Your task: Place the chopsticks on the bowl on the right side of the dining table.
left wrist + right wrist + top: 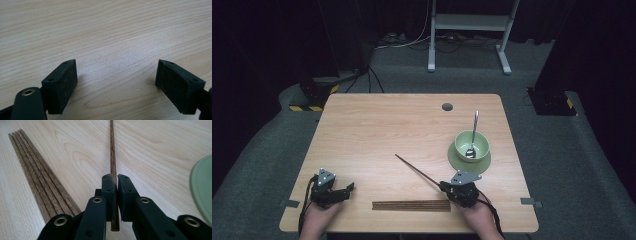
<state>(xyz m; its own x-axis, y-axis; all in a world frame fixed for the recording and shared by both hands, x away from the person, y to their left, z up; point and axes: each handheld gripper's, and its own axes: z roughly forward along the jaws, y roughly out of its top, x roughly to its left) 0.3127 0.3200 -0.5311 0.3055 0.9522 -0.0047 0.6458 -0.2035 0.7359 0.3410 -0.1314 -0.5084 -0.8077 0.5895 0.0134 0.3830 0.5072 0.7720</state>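
A: Inventory, left to right?
B: Left claw (346, 189), jaws spread wide, nothing between them, at the counter's (377, 125) near-left corner. One row of chopsticks (411, 205) along the near edge; four show in the right gripper view. Right claw (443, 186), clenched on one chopstick (417, 170). One green bowl (472, 144), one plate (457, 160), one spoon (473, 134) near the right edge.
A: Open room?
B: The counter's middle and far-left area.
A: The held chopstick?
B: Dark brown, slim, angled toward centre.
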